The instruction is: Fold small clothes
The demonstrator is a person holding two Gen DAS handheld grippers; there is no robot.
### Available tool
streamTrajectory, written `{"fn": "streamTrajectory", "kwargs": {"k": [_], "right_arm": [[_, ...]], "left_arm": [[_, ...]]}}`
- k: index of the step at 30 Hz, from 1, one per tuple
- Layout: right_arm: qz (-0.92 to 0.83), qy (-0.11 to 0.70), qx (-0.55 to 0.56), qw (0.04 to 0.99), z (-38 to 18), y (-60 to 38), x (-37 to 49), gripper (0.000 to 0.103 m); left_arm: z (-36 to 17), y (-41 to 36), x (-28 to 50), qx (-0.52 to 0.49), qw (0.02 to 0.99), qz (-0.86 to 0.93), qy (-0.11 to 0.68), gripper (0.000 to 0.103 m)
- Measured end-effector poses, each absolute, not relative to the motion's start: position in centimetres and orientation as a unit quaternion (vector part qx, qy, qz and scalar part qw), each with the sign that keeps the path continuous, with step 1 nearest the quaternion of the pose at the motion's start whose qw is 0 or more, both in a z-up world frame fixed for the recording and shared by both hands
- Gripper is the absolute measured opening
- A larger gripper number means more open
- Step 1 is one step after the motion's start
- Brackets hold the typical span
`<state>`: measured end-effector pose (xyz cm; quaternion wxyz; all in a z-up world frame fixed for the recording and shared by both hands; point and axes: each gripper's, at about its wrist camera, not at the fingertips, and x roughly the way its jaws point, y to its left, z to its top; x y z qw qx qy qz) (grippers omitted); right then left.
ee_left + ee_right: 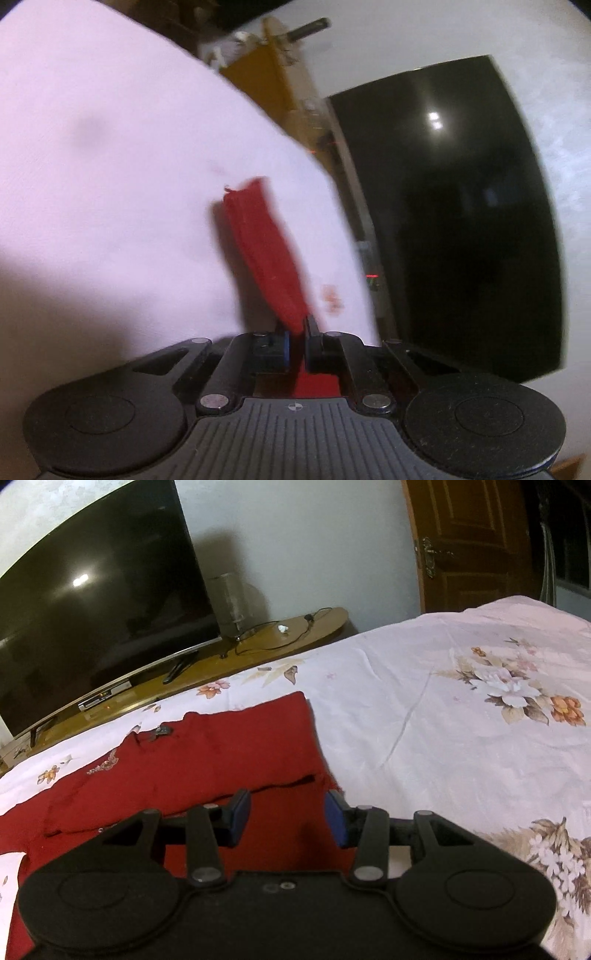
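Note:
A dark red garment [221, 753] lies spread flat on the floral bed sheet [443, 720], with a small embroidered patch near its left part. My right gripper [288, 812] hovers over the garment's near right edge, its blue pads apart and nothing pinched between them. In the blurred, rolled left wrist view, my left gripper [297, 325] is shut on a narrow strip of the red cloth [258, 240]. The strip runs forward from the jaws over the pale sheet [110, 166].
A large dark television [92, 609] stands on a wooden stand [258, 650] past the bed's far edge, with a set-top box [103, 698], a glass vase [231, 594] and cables. A brown door [472, 535] is at the back right. The sheet stretches bare to the right.

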<state>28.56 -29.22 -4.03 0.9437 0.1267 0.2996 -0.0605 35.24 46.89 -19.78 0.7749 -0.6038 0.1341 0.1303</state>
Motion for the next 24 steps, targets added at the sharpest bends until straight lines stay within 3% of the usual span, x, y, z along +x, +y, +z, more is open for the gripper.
{"fn": "streamTrajectory", "kwargs": {"k": [6, 13, 24], "right_arm": [[-0.053, 0.296, 0.124, 0.945, -3.9, -28.7, 28.4, 0.044], [-0.046, 0.293, 0.12, 0.947, -3.8, -28.6, 27.7, 0.044], [-0.073, 0.293, 0.156, 0.941, -4.0, -31.6, 25.1, 0.044]], "left_arm": [[-15.8, 40.1, 39.8, -0.591, 0.797, -0.002, 0.126, 0.007], [-13.6, 26.0, 46.2, -0.558, 0.801, -0.135, 0.168, 0.007], [-18.3, 8.0, 52.0, -0.466, 0.805, -0.188, 0.314, 0.007]]}}
